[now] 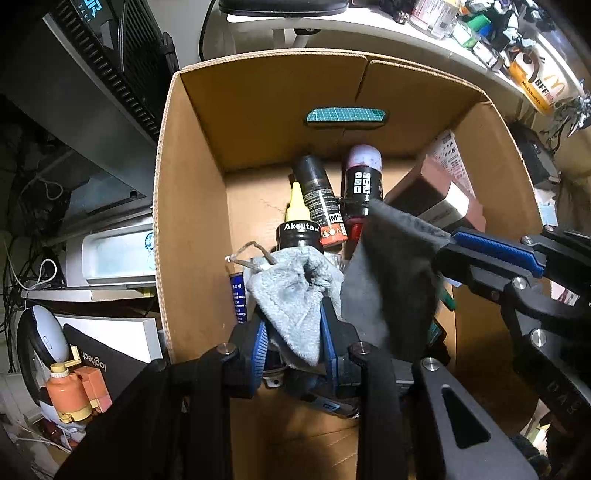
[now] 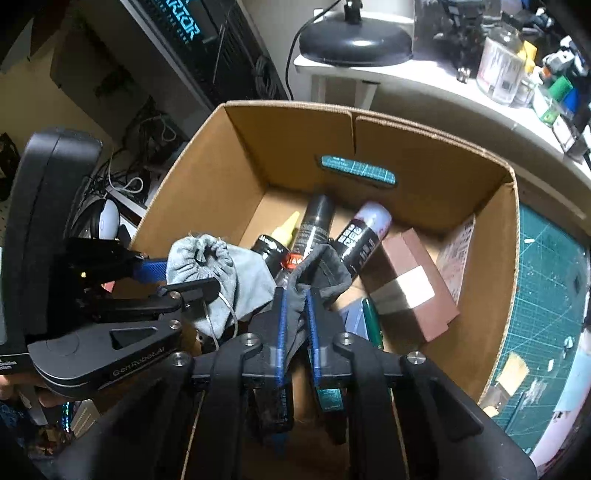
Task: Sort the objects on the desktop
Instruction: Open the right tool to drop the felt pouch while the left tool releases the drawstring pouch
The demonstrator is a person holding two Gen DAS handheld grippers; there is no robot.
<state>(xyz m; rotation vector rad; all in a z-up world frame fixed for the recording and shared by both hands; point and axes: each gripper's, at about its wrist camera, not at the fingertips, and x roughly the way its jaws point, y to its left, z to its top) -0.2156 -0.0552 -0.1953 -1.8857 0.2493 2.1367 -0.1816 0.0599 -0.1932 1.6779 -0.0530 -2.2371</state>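
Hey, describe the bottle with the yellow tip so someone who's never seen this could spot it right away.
Look inside the open cardboard box. Just beyond the light grey drawstring pouch stands a black bottle. Unlike the two spray cans beside it, it has a pointed yellow nozzle.

**Readable Print In and Around the Box**

"Akouta" runs in white on the black bottle (image 1: 299, 230) with the yellow nozzle. "logitech" stands on a black box (image 1: 99, 363) at lower left. "McDonald's", "BFF" and the golden arches mark a yellow package (image 1: 535, 83). "Gen Robot.AI" is printed on the left gripper (image 2: 184, 280) body. "RRIOR" glows on the computer case (image 2: 184, 27).
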